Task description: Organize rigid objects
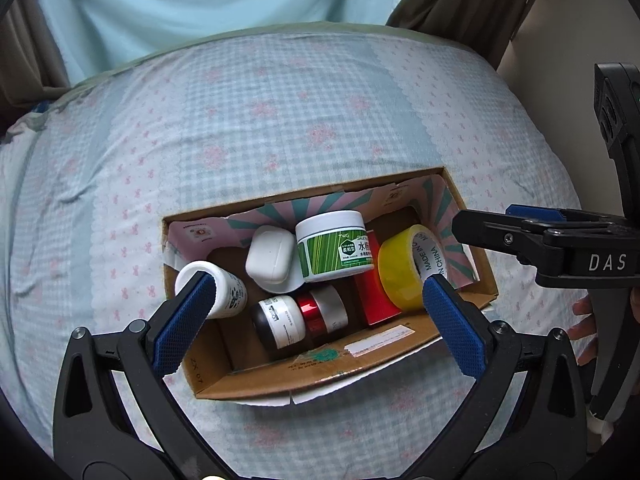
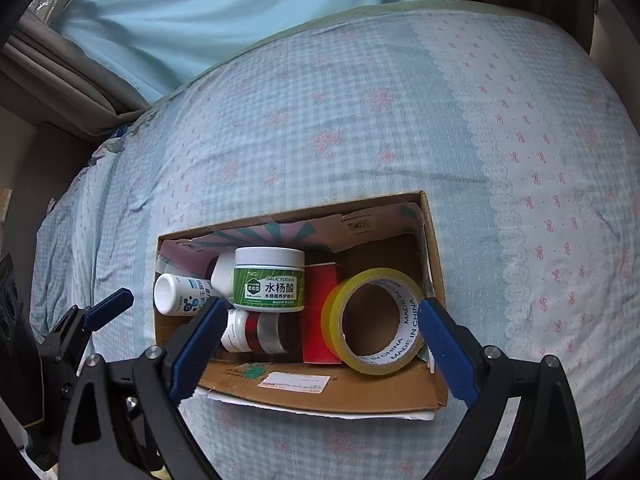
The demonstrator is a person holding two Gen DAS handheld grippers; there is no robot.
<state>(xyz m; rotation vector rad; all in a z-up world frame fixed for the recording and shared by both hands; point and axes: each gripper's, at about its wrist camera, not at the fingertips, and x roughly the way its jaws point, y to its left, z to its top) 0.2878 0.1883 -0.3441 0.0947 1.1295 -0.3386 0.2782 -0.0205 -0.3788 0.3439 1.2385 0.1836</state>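
Left wrist view: left gripper (image 1: 316, 302) hangs over the cardboard box (image 1: 304, 376) on the bed (image 1: 280, 120), jaws wide apart, empty. I'd stay centred, clear of the rim.

Right wrist view: right gripper (image 2: 322, 326) also gapes empty, beside the tape roll (image 2: 374, 320); everything's already boxed.

We saw the red box (image 1: 374, 300) half covered by the tape roll (image 1: 404, 268) and green jar (image 1: 334, 246). The earbud case (image 2: 222, 274) hid behind that jar. The right gripper (image 1: 476, 226) ran off the frame edge.
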